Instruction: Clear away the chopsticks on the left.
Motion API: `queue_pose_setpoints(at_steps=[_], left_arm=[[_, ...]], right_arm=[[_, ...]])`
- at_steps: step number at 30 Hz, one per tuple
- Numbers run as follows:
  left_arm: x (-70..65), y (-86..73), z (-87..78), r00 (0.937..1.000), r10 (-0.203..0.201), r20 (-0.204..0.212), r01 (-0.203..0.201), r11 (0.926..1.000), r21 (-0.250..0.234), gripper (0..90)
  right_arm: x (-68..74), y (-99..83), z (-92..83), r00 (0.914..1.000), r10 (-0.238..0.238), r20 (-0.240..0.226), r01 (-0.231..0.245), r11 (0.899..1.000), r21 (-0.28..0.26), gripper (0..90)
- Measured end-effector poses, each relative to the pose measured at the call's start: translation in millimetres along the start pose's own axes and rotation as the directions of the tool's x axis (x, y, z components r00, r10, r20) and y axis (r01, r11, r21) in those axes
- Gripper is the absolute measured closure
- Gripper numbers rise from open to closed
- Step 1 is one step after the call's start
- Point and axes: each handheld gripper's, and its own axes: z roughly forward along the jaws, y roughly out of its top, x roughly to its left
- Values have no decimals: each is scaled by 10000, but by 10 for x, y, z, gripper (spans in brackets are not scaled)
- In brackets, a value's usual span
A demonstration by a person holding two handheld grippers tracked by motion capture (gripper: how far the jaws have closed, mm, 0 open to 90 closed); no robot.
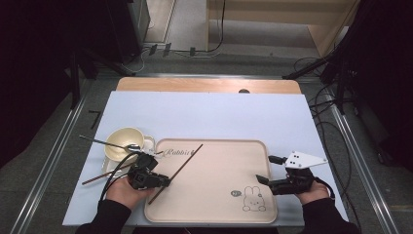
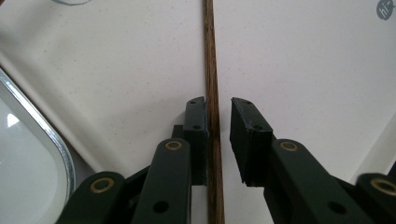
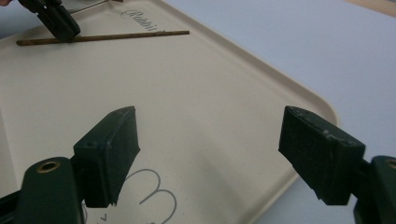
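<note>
Left claw [image 2: 218, 140] slightly parted – chopstick [image 2: 211, 70] lying loose between – right claw [image 3: 210, 154] wide, empty.

two chopsticks [image 1: 176, 172], one tray [image 1: 219, 204], one bowl [image 1: 119, 139], one spoon [image 1: 104, 143], two grippers [image 1: 164, 183]

I'm seeing a wooden table [image 1: 209, 85] w/ a pale blue mat [image 1: 219, 114] lying over it. On the mat, near-centre, a beige tray [image 1: 219, 195] is sitting; left of it a cream bowl [image 1: 122, 141], touching a white dish [image 1: 108, 168].
</note>
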Motion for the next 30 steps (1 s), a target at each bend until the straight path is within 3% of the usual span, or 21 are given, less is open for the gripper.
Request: queue_pose_setpoints(at_steps=[6, 16, 21, 25, 30], left_arm=[[-10, -7, -57, 9991, 387, 173, -383, 9990, -241, 674], [-12, -25, -189, 9989, 401, 227, -390, 9982, -445, 488], [-29, -59, -306, 9980, 627, 105, -619, 9962, -607, 474], [-17, -103, -384, 9967, 758, 299, -736, 9949, -693, 443], [2, -132, -445, 9970, 737, 251, -717, 9947, -738, 412]], right_arm=[[-3, -2, 1, 10000, 48, 5, -48, 10000, 25, 201], [-15, -6, 0, 9999, 107, 29, -107, 9999, -15, 201], [-16, -6, 0, 9999, 117, 7, -117, 9999, -13, 201], [-11, -4, 2, 10000, 67, -18, -67, 10000, -22, 201], [-11, -3, -3, 10000, 76, -4, -76, 10000, -17, 201]])
